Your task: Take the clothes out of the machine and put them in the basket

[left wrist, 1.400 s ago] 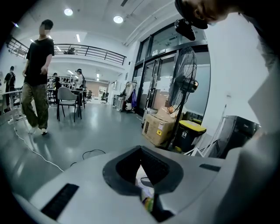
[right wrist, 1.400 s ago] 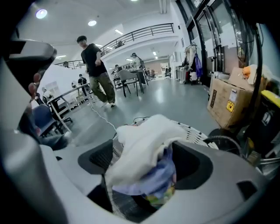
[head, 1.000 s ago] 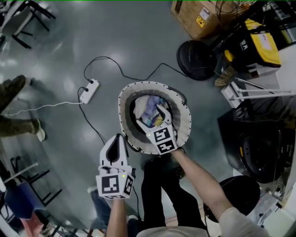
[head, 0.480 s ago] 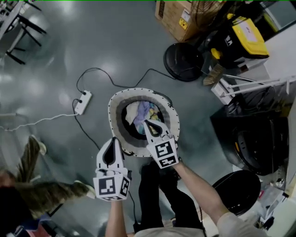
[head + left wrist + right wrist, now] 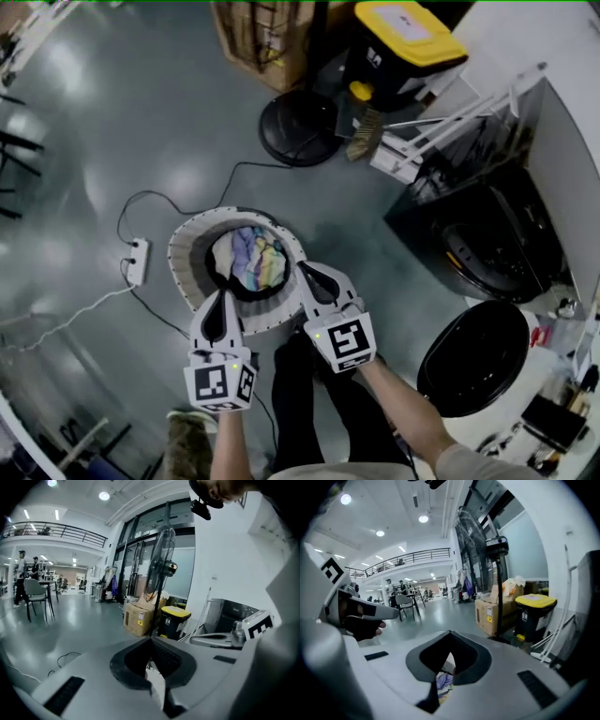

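Observation:
A round grey basket point(image 5: 186, 261) stands on the floor with a pile of pastel clothes point(image 5: 251, 260) in it. Both grippers hover side by side over its near rim. My left gripper point(image 5: 225, 297) has its jaws together and carries nothing; its own view shows the tips meeting point(image 5: 151, 640). My right gripper point(image 5: 303, 270) is shut and empty too, its tips closed point(image 5: 450, 633), with a bit of the clothes point(image 5: 444, 681) visible below them. The dark front-loading machine point(image 5: 487, 246) is at the right, its drum opening facing the basket side. I cannot see inside it.
A black round lid or door point(image 5: 476, 358) lies near my right elbow. A fan's black base point(image 5: 300, 127), a yellow-lidded bin point(image 5: 405, 28), a cardboard box point(image 5: 261, 33) and white poles point(image 5: 441, 131) crowd the far side. A power strip point(image 5: 139, 261) with cables lies left of the basket.
My right gripper has come up out of the basket and closed, leaving the clothes there. My left gripper moved in beside it. The head view swung right, bringing the machine into sight.

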Demonstrator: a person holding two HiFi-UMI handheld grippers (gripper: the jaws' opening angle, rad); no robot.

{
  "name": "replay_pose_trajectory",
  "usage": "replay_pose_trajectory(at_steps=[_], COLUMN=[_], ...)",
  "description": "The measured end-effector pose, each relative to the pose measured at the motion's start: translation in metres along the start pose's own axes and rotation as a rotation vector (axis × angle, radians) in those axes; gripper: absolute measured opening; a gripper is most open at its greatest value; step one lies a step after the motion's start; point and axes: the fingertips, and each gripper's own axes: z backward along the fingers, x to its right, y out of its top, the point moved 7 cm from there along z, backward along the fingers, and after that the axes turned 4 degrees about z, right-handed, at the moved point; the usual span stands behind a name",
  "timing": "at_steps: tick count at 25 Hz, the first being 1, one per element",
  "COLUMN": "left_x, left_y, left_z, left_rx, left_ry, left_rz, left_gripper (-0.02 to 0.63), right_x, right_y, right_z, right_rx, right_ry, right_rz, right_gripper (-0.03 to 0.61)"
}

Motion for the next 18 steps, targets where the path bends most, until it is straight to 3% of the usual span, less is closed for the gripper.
replay_pose_trajectory(at_steps=[10, 18], left_x=[0.132, 0.257], left_y=[0.008, 0.016], left_z=[-0.049, -0.062], left_rx=[-0.053, -0.081], left_ry=[-0.252, -0.453], left_rz=[-0.127, -0.210], left_gripper=[0.018, 0.018], right_x=[0.132, 0.180], right_y=[-0.013, -0.045], right_z=[0.172, 0.333], right_rx=[0.035, -0.001], right_ry=[-0.407, -0.721], right_rz=[-0.136, -0.237], right_gripper=[0.023, 0.023])
